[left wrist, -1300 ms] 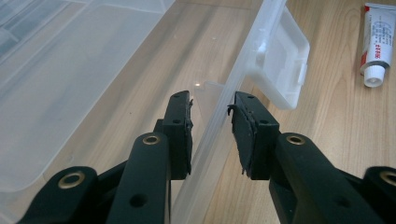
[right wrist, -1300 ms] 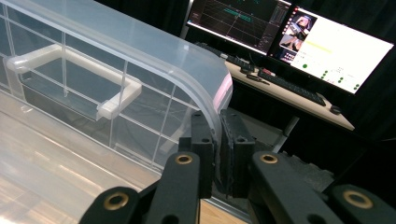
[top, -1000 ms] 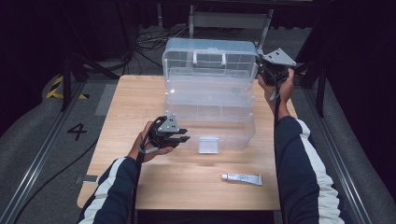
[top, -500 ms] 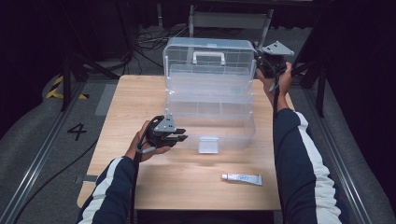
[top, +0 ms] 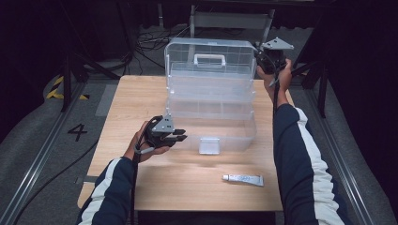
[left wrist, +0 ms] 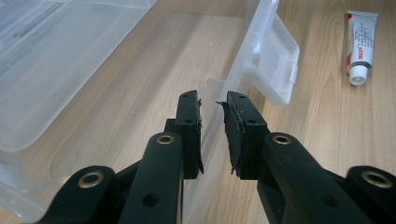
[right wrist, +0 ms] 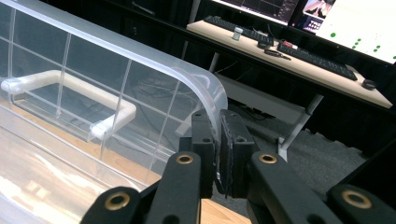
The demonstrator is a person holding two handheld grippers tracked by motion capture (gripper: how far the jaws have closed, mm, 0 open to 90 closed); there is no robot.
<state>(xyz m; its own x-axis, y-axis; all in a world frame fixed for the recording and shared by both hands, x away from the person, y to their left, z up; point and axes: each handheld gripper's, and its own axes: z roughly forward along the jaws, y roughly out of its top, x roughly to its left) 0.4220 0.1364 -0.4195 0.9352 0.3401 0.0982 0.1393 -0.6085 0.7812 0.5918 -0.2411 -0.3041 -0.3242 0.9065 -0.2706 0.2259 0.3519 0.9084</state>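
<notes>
The left tongs [top: 174, 136] are held low and near, jaws narrowly apart and just closing in. The right tongs [top: 263, 58] are raised far out on a straightened arm, jaws pinched together, apparently tight, though the grip is partly hidden.

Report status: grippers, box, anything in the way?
Right gripper shut on box lid. Left gripper closing around front wall, gap showing. Tube lies clear.
</notes>
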